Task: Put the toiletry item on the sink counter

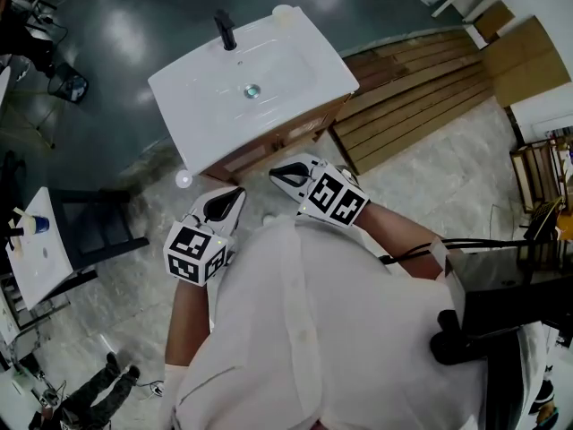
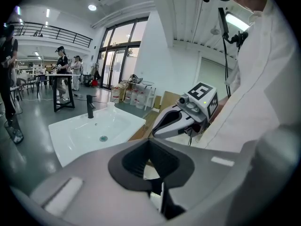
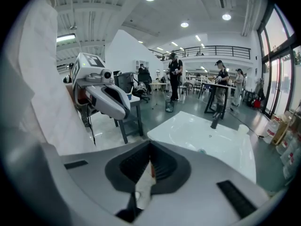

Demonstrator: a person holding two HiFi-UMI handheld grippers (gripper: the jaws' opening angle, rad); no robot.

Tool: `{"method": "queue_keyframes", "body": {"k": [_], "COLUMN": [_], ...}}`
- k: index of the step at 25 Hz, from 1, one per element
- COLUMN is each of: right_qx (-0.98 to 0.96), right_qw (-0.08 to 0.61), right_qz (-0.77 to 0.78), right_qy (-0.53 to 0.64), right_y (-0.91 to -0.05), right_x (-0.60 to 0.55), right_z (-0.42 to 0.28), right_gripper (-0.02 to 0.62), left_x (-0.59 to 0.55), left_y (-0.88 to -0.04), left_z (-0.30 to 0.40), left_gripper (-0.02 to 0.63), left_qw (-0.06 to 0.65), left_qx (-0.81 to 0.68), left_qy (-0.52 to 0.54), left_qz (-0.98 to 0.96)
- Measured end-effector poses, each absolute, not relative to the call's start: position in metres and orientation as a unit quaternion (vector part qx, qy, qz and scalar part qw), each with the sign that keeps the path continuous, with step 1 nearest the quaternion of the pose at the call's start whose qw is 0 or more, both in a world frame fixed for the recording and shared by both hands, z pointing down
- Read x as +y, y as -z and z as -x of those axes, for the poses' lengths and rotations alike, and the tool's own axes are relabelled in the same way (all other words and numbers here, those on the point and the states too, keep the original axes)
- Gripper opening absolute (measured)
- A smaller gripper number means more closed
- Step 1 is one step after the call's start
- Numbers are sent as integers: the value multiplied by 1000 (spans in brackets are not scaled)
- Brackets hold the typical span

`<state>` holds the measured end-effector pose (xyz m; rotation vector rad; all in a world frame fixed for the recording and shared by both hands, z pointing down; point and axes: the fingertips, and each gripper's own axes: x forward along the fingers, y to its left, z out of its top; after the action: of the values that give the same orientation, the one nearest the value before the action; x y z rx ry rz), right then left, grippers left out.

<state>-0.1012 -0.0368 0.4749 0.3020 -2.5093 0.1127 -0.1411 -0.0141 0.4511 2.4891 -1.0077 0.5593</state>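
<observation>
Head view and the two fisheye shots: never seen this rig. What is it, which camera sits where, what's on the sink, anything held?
There is no robot here. A person holds hand tongs in each hand, each carrying a marker cube. The head view looks down from the person's head and shows the left tongs and right tongs in front of the white sink. The other two pictures come from cameras riding on each of the tongs, looking along the jaws. Both are shut with nothing between them. On the sink counter are a black faucet and a small pale object at the back corner, too small to identify.
</observation>
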Motion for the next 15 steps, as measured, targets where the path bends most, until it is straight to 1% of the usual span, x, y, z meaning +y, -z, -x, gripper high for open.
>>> {"method": "queue_keyframes", "body": {"k": [15], "right_qx": [-943], "right_qw": [308], "right_qz": [-119], "right_qy": [-40], "right_y": [-479], "right_x": [-36], "right_z": [97], "right_gripper": [6], "left_x": [-17], "left_y": [-457], "left_z": [143], "left_gripper": [6], "left_qw": [199], "left_qx": [-355], "left_qy": [-214], "left_qz": [-888]}}
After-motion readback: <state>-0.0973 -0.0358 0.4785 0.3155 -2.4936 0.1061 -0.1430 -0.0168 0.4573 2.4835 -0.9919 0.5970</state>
